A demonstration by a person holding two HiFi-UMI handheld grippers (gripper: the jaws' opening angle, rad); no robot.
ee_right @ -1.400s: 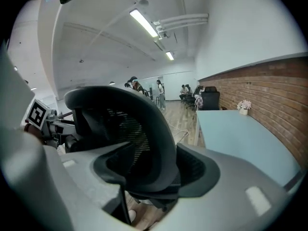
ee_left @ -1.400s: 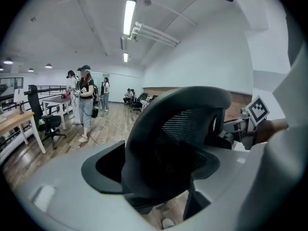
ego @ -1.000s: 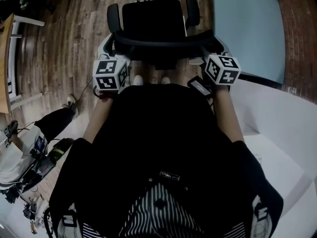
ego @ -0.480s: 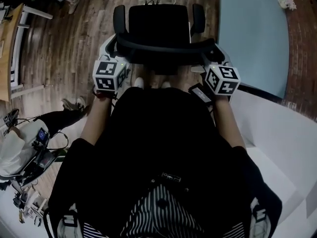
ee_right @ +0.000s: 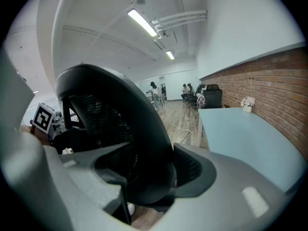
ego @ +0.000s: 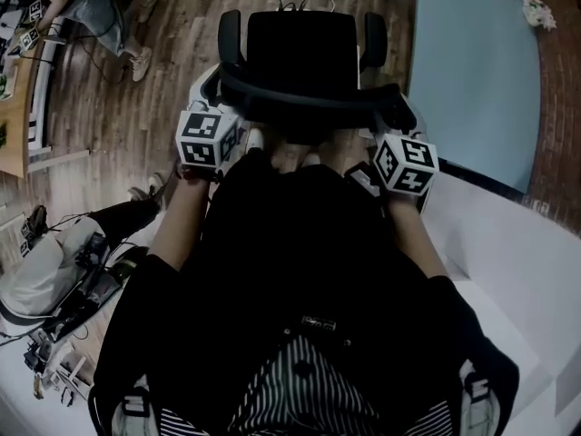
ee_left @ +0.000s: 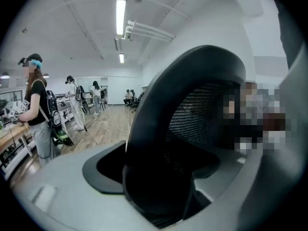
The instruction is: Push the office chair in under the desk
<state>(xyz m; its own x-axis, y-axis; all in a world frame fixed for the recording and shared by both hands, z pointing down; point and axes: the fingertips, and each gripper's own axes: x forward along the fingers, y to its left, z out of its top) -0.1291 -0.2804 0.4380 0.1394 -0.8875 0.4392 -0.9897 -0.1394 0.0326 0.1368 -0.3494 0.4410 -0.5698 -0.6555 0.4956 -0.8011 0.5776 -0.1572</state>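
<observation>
The black office chair (ego: 300, 48) stands just ahead of me on the wood floor, its seat facing away. My left gripper (ego: 222, 107) is at the left end of the curved backrest rail (ego: 309, 94). In the left gripper view the rail (ee_left: 159, 143) fills the gap of the left gripper (ee_left: 159, 186), whose jaws are shut on it. My right gripper (ego: 390, 121) is at the rail's right end. Its jaws are closing, and the rail (ee_right: 130, 143) runs between the jaws of the right gripper (ee_right: 144, 177). A light blue desk (ego: 472, 71) lies to the right of the chair.
A white surface (ego: 517, 243) runs along my right side. At the left are a wooden desk (ego: 14, 107), gear and cables on the floor (ego: 64, 289) and a seated person (ego: 100, 12). People stand far down the room (ee_left: 38, 109). A brick wall (ee_right: 250, 76) runs behind the blue desk (ee_right: 240, 134).
The chair and the blue desk sit a little further right in the head view. The right gripper's marker cube has dropped back toward my body. The left one has barely moved.
</observation>
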